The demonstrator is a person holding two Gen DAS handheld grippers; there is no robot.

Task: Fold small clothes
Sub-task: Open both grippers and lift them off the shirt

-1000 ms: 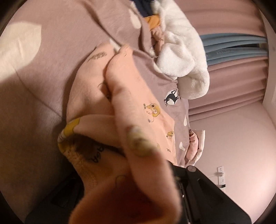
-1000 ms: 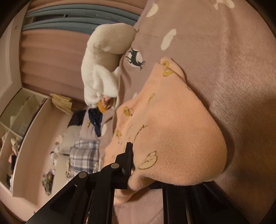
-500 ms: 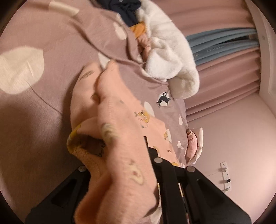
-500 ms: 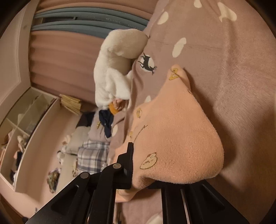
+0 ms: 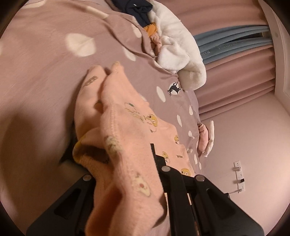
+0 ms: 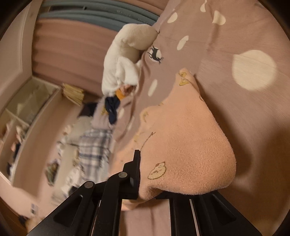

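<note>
A small peach garment (image 5: 126, 130) with cartoon prints lies on a mauve bedspread (image 5: 45, 72) with white spots. My left gripper (image 5: 125, 163) is shut on its hem and holds a fold of cloth raised over the fingers. My right gripper (image 6: 150, 181) is shut on another edge of the same peach garment (image 6: 181, 136), which bulges up over the fingers. The fingertips of both grippers are mostly hidden by cloth.
A fluffy white garment (image 5: 177, 45) lies with dark blue and orange clothes (image 5: 139, 14) at the bed's far side, also in the right wrist view (image 6: 123, 59). Pink curtains (image 5: 235, 72), a plaid cloth (image 6: 94, 150) and white shelves (image 6: 23, 109) stand beyond.
Both grippers have carried the garment across the bedspread and lower toward it. The raised fold over the left gripper has dropped and spread. Both holds are unchanged.
</note>
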